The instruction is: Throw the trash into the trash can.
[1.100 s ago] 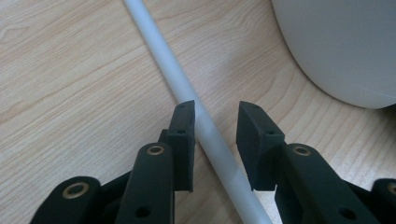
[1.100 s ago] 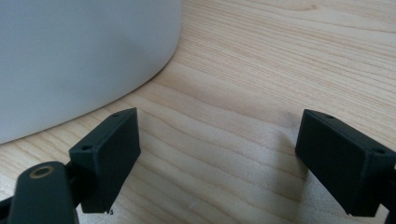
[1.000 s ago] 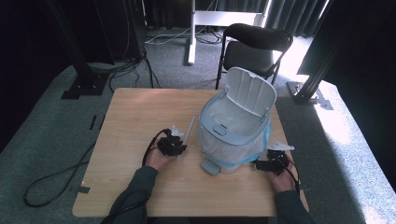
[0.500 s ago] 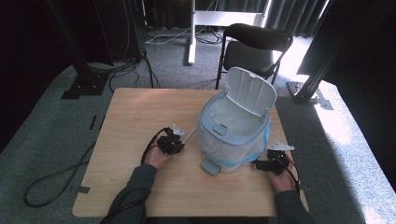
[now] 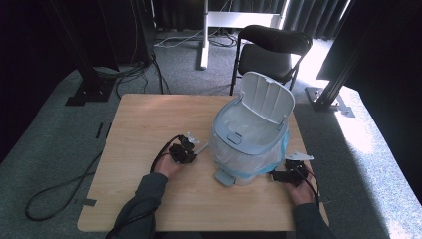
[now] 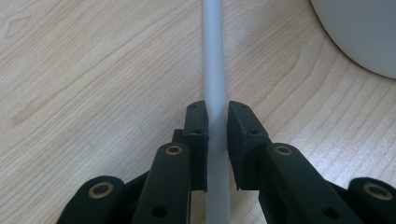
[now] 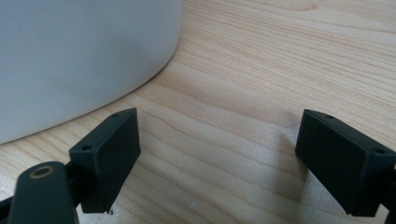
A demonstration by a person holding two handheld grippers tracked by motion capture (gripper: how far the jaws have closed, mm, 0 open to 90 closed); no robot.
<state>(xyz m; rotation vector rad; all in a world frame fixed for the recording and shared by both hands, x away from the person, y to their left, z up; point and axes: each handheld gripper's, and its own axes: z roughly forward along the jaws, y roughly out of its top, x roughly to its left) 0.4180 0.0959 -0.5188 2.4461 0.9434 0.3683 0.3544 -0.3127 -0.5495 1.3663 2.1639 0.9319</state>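
A white pedal bin (image 5: 251,149) with a blue-edged liner stands on the wooden table (image 5: 149,119), its lid (image 5: 266,97) raised. Just left of the bin, my left gripper (image 5: 191,147) is shut on a thin white rod (image 5: 201,148) that points toward the bin. In the left gripper view the rod (image 6: 213,56) runs straight out between the closed jaws of that gripper (image 6: 216,119), low over the wood, with the bin's wall (image 6: 364,32) at the top right. My right gripper (image 5: 278,175) sits by the bin's right base; that gripper (image 7: 217,154) is wide open and empty, the bin wall (image 7: 79,56) just beyond.
The bin's foot pedal (image 5: 225,178) sticks out toward the table's near edge. A black chair (image 5: 273,40) stands behind the table. Cables (image 5: 54,191) lie on the grey floor at the left. Bare wood spreads over the table's left half.
The rod in my left gripper has tipped down from pointing up and away to lying low toward the bin. The right gripper has stayed in place.
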